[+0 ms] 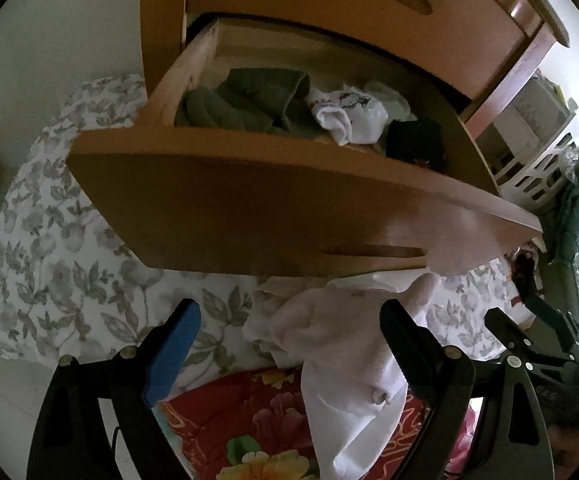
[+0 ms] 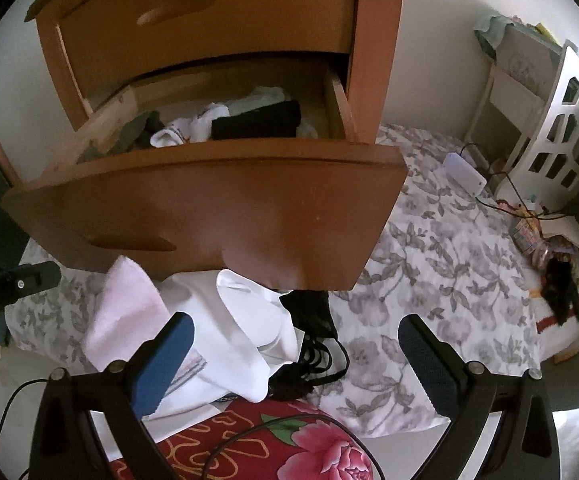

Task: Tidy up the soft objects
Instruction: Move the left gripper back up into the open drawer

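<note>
Both the left gripper (image 1: 289, 336) and the right gripper (image 2: 295, 348) are wide open and hold nothing. The white soft clothes (image 2: 225, 332) lie below the pulled-out orange wooden drawer (image 2: 209, 200). It is better to pinch one piece at a thick fold, then lift it over the drawer front.

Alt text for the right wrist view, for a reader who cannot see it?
An open wooden drawer holds socks and dark folded cloth. Below it, white garments lie on a floral bedsheet, with the open right hand-held gripper above them.
</note>
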A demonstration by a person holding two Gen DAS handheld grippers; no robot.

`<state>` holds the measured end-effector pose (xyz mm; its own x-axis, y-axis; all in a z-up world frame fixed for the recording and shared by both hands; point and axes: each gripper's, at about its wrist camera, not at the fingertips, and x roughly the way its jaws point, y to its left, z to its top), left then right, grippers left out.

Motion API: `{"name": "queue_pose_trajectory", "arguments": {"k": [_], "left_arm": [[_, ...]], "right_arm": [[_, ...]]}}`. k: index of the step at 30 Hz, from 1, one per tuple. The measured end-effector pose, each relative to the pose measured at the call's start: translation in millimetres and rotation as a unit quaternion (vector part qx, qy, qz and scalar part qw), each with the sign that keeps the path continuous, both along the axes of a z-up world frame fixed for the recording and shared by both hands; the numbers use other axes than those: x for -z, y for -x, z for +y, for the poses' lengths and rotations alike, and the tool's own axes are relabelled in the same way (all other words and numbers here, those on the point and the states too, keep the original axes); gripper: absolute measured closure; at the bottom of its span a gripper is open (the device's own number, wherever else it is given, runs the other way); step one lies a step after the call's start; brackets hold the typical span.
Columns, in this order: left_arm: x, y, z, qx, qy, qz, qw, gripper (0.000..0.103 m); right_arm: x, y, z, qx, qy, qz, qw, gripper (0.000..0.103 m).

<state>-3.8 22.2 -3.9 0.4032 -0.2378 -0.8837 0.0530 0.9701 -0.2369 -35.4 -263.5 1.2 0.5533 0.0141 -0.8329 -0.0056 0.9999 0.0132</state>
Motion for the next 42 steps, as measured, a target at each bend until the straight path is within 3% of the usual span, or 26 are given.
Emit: {"name": "queue_pose_trajectory", "arguments": {"k": [13,22,34,42], "left_arm": [[-32.2,13.5,-2.4,0.006,-0.002,-0.03,0.9995,0.012],[-73.2,5.3,5.9,-0.006,0.007,-0.071,0.9974,0.012],[-125.9,-51.6,25.7,-0.015,-0.002,-0.104,0.9945,0.012],[-134.1,-97.7,25.4,-0.009,-0.001,-0.083,0.9965,0.012]], "right_arm": [[-14.8,15.0,-2.7,0.002,-0.011,-0.025,1.0,0.0],[-22.2,22.3,-6.5,0.005,-0.019,-0.04,0.999,0.0],[-27.3,23.0,-8.0,0.005,-0.021,-0.047,0.999,0.0],[-25.5,19.1,-11.5,0.01,-0.023,-0.043,0.999,0.0]]}}
